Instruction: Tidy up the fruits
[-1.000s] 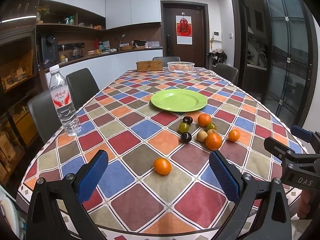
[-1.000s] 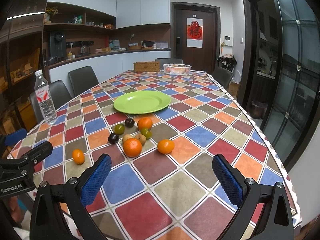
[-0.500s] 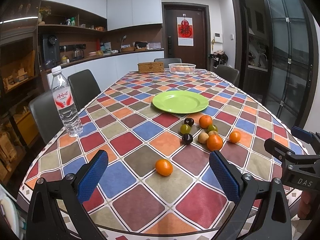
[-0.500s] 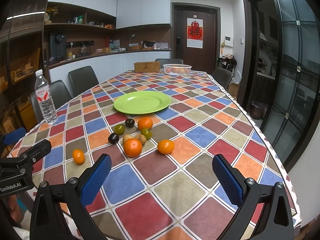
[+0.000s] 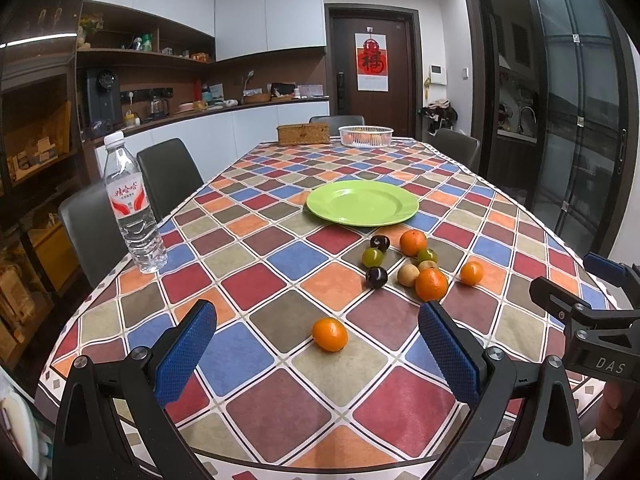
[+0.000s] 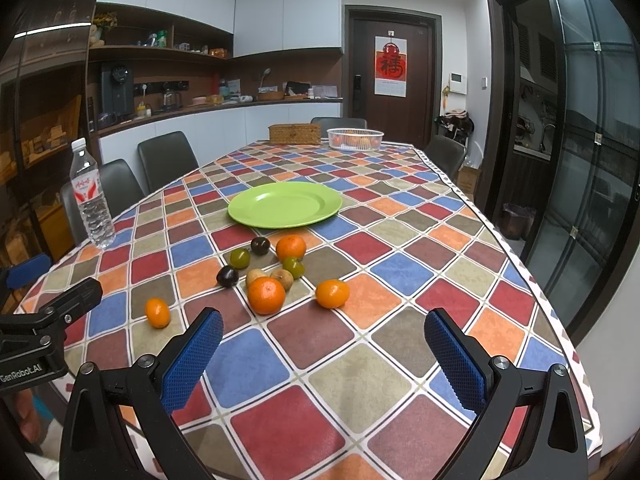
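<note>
Tablecloth (image 5: pixel 256 288) holds four oranges (image 5: pixel 330 334), one plate (image 5: pixel 362 202).

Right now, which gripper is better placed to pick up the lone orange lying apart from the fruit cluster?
Left. The lone orange lies straight ahead between the open left gripper's fingers, while in the right wrist view it sits off to the side of the right gripper.

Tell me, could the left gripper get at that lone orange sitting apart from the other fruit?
Probably yes: the left gripper is open, and the lone orange lies on bare tablecloth ahead of it, nothing between.
</note>
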Tool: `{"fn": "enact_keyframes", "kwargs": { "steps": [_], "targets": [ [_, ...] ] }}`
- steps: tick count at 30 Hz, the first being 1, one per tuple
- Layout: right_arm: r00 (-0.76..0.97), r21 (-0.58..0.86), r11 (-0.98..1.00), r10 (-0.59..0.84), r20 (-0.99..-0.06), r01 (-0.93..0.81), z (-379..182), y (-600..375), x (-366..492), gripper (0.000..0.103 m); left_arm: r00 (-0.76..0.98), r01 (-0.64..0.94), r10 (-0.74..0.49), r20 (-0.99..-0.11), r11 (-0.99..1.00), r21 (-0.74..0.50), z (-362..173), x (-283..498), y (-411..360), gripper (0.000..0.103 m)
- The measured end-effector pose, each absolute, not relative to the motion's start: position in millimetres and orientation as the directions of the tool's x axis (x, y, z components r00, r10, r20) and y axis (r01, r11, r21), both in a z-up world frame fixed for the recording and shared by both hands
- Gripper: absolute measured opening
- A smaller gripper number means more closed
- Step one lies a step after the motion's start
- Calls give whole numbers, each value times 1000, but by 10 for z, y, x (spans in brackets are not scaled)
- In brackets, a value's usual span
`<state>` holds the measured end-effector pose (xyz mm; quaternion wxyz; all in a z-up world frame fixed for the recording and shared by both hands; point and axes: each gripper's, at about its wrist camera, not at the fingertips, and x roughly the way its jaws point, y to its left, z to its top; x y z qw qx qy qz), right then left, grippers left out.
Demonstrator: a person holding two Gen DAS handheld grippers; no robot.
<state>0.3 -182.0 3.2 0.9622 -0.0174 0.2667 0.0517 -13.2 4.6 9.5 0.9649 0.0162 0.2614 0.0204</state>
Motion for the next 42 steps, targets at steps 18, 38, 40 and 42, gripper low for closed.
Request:
{"fn": "enact_keyframes", "kwargs": {
  "steps": [18,38,40,42],
  "targets": [
    [836,-45,984,124,-535,-174,-25,-1673,164,102,833,-39,42,-552,999,18,-5,35,132,98],
    [749,-42,956,200,-631,-291,-326,-1356,719,83,713,118,-55,-699,992,43,-423,530,120,57],
    [734,-31,953,210,-646,-300,-368,-1340,773,80,693,125,-66,-718,992,29,-484,579,123,52],
    [718,-22,951,217,-661,-308,-407,-1321,826,77,673,131,-77,-736,991,16,-536,627,125,48]
  ]
}}
